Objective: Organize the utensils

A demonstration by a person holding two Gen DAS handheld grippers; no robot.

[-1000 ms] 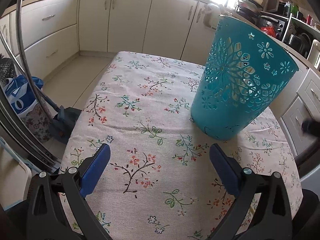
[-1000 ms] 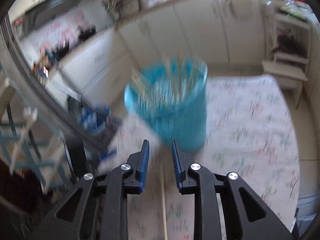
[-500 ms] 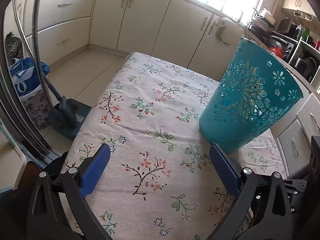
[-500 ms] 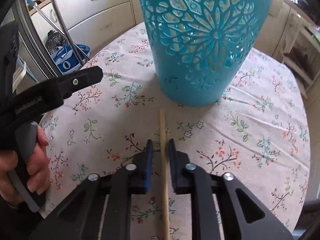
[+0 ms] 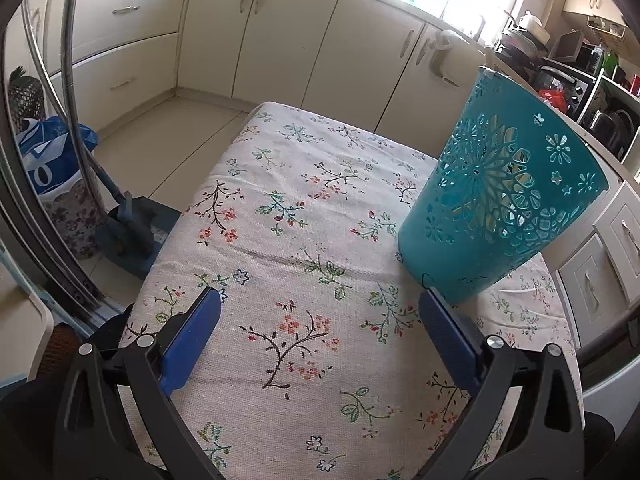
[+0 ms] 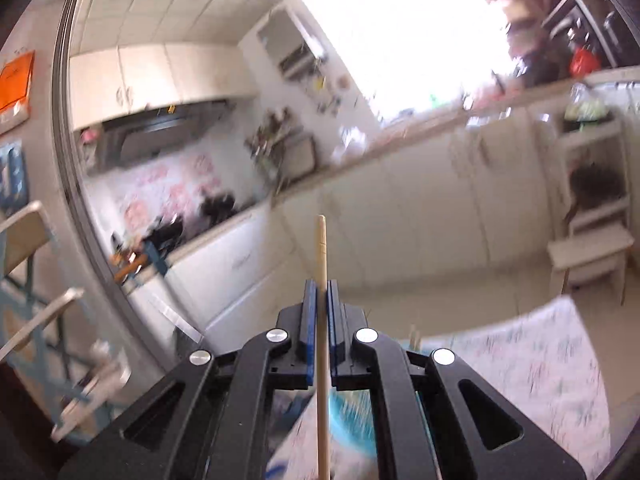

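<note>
Chopstick lifted clear of the table
Right gripper (image 6: 319, 292) clamps a wooden chopstick (image 6: 321, 252); left gripper (image 5: 320, 316) gapes empty — beside the teal basket (image 5: 500, 196).

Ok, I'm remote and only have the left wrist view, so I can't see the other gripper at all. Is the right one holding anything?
Observer: Yes. The right gripper is shut on a thin wooden stick, which looks like a chopstick.
Operator: How does the stick sit in it?
Observer: It runs along the fingers, with its tip poking out past them.
Operator: Is the teal holder in that view?
Observer: Only as a blurred teal patch low in the frame, under the gripper. In your view the teal holder stands on the floral tablecloth.
</note>
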